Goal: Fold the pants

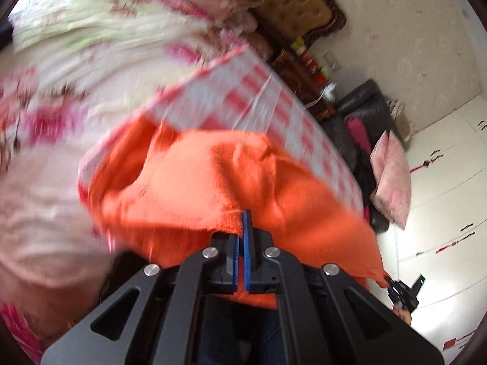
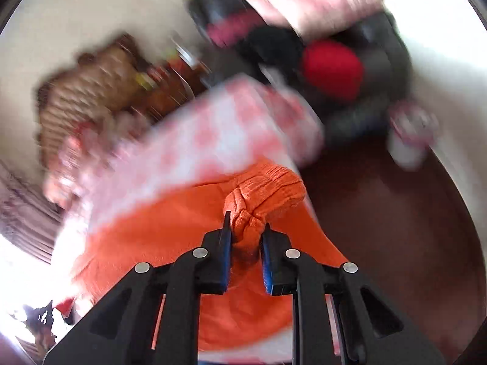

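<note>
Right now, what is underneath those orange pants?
The orange pants lie on a red-and-white checked cloth, visible beyond their far edge. What lies beneath the middle of the pants is covered by the fabric itself.

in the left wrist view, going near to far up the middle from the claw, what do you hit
left claw shut on the orange pants → red and white checked cloth → floral bedding at the top
</note>
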`<state>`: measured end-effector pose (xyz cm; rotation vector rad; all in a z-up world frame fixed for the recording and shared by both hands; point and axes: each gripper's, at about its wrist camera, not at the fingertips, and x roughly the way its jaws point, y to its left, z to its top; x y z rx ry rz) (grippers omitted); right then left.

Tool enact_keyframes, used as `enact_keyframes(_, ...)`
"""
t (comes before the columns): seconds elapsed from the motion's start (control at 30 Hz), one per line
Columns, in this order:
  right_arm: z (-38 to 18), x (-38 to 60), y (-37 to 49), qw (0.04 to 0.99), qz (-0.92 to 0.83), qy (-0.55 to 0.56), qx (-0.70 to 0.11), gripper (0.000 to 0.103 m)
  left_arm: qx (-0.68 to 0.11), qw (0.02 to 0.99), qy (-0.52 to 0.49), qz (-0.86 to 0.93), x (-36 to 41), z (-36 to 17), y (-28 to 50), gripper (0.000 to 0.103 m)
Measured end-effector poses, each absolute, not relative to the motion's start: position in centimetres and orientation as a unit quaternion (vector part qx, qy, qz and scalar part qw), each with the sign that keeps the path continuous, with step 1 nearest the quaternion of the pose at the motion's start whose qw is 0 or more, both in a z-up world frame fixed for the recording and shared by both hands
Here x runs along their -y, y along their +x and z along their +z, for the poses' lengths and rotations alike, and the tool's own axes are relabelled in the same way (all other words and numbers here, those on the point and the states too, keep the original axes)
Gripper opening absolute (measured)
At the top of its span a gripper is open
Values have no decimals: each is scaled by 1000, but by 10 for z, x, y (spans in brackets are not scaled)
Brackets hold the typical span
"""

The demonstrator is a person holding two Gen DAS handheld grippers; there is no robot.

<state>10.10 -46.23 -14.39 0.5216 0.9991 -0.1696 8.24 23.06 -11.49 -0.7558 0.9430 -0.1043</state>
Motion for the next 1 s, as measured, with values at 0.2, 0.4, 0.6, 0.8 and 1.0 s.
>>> enact_keyframes(0.2, -169, 459, 88, 838, -122, 194, -496, 17, -485, 784, -386, -28, -226, -191, 57, 1)
enact_keyframes(0.4, -166, 431, 84, 844, -169, 107, -497, 17, -473, 782, -406, -33, -242, -187, 55, 16)
enact_keyframes(0.6, -173, 424, 80, 841, -197, 73, -499, 17, -448, 789, -421, 3, -276, -186, 49, 19)
enact_keyframes(0.8, -176, 406, 88, 833, -226, 21, -505, 18, -427, 863, -256, 81, -291, -144, 70, 43)
enact_keyframes(1.0, -177, 403, 90, 829, -236, 13, -507, 19, -436, 890, -129, 20, -269, -126, 134, 44)
